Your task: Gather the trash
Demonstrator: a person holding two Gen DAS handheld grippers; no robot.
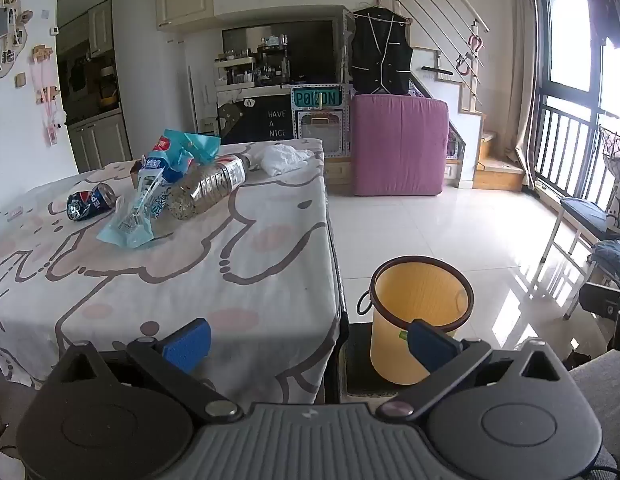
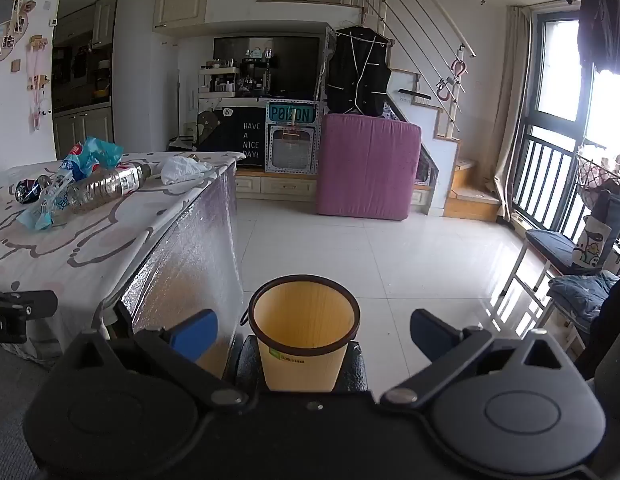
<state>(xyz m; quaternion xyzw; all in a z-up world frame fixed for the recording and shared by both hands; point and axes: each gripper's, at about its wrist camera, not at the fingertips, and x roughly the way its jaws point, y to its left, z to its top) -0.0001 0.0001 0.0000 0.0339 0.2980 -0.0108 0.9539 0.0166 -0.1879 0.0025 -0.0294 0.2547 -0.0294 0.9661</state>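
On the table with the cartoon cloth (image 1: pixel 238 264) lies trash: a crushed blue Pepsi can (image 1: pixel 90 201), a light-blue plastic wrapper (image 1: pixel 150 196), an empty clear plastic bottle (image 1: pixel 208 186) and a crumpled white tissue (image 1: pixel 284 159). A yellow bin with a dark rim (image 1: pixel 419 312) stands on the floor right of the table. My left gripper (image 1: pixel 308 340) is open and empty, over the table's near right corner. My right gripper (image 2: pixel 311 334) is open and empty, just behind the bin (image 2: pixel 304 332). The trash also shows in the right wrist view: the bottle (image 2: pixel 106 186), wrapper (image 2: pixel 66 184), can (image 2: pixel 28 191) and tissue (image 2: pixel 182 169).
A pink cushion block (image 1: pixel 397 146) stands on the white tiled floor (image 1: pixel 449 224) near the stairs. A chair with folded clothes (image 2: pixel 581 292) stands at the right by the window railing. The table's side is covered in silvery foil (image 2: pixel 190 252). Cabinets line the back wall.
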